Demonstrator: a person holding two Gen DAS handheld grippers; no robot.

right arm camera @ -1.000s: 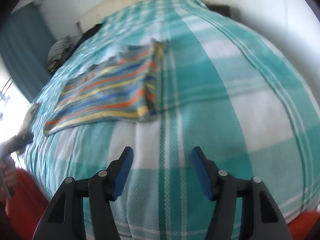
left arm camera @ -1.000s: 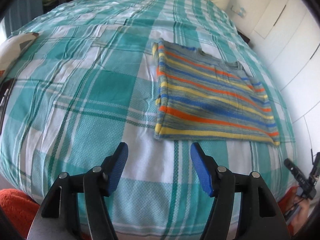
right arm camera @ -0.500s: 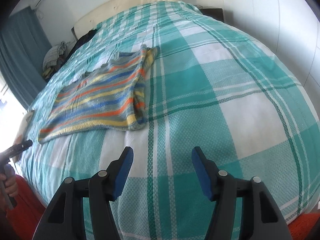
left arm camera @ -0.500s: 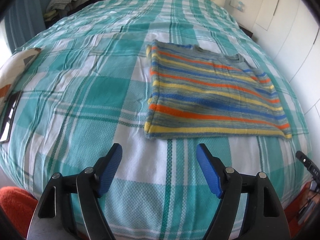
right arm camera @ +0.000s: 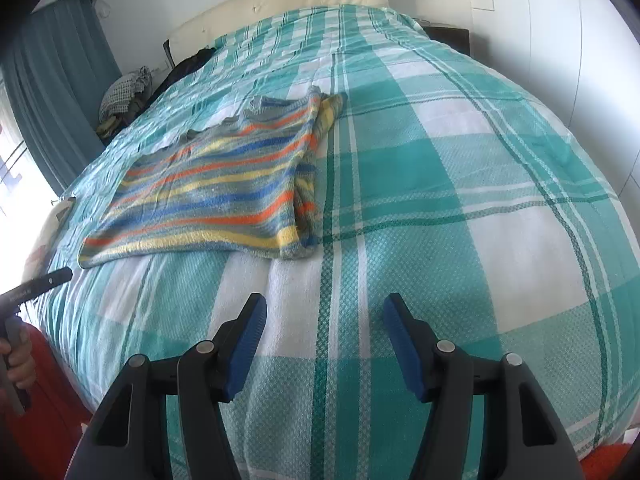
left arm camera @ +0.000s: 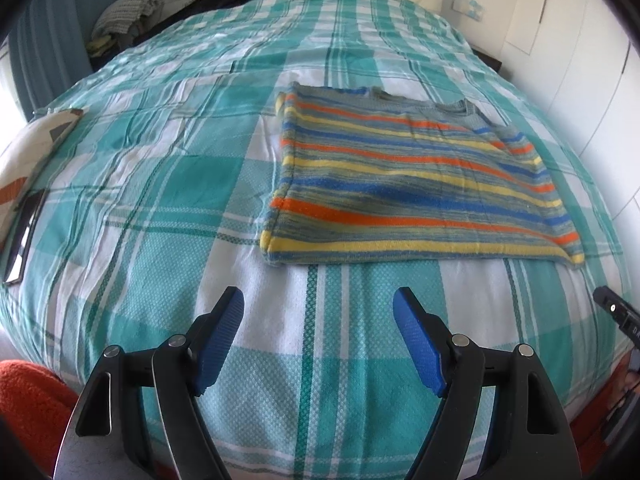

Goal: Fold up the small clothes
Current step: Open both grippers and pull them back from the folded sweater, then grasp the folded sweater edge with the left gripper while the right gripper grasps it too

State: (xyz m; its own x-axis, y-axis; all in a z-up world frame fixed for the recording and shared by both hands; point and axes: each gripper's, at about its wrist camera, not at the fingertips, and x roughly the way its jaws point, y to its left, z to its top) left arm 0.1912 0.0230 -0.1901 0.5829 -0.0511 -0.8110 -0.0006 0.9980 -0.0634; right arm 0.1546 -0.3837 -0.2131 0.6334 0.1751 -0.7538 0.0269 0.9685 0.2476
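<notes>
The striped top (left arm camera: 416,184) on the bed (left arm camera: 168,184) is probably soft and light: pinch its near hem corners; both grippers' fingers (left arm camera: 218,334) are spread, empty.

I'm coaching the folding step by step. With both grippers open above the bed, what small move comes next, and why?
Probably bring the left gripper forward to the striped shirt and take its near hem corner. The shirt lies flat on the checked bedspread, apart from both open grippers; the right gripper also holds nothing.
</notes>
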